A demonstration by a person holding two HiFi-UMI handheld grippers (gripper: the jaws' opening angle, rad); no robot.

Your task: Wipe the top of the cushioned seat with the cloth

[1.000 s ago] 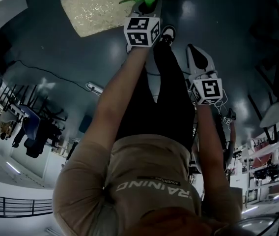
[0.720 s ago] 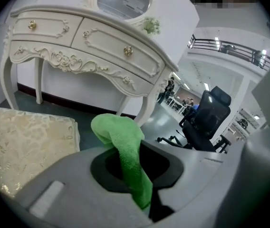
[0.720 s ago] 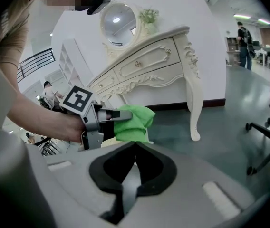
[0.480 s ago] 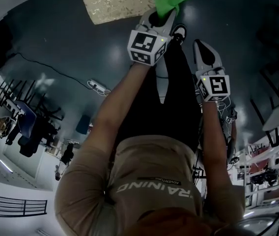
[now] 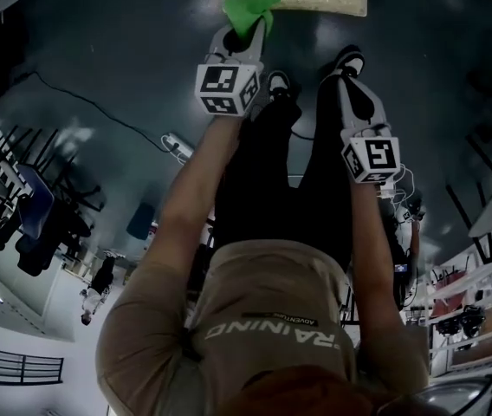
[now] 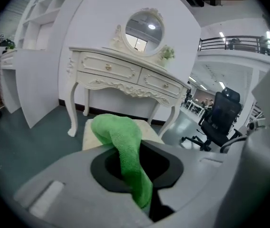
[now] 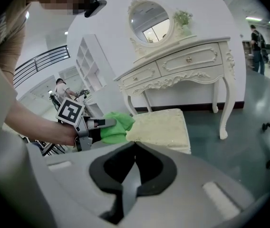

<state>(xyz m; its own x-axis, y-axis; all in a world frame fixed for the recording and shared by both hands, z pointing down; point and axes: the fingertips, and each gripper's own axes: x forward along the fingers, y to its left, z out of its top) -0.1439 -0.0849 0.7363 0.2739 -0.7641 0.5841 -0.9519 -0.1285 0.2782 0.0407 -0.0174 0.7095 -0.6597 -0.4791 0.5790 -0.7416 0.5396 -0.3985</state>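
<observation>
The left gripper (image 6: 142, 194) is clamped on the cloth (image 6: 125, 146). The cloth rises from between the jaws and folds forward over their tips in a soft, rounded hump. It is bright green with a looped, towel-like pile. The cushioned seat (image 7: 163, 127) lies directly ahead of the left gripper, and the cloth's leading end meets the seat's near edge. The seat is rectangular, cream-coloured and padded, with a finely patterned top. The right gripper (image 7: 130, 175) has its jaws together on nothing, and the seat lies ahead of it and slightly right.
</observation>
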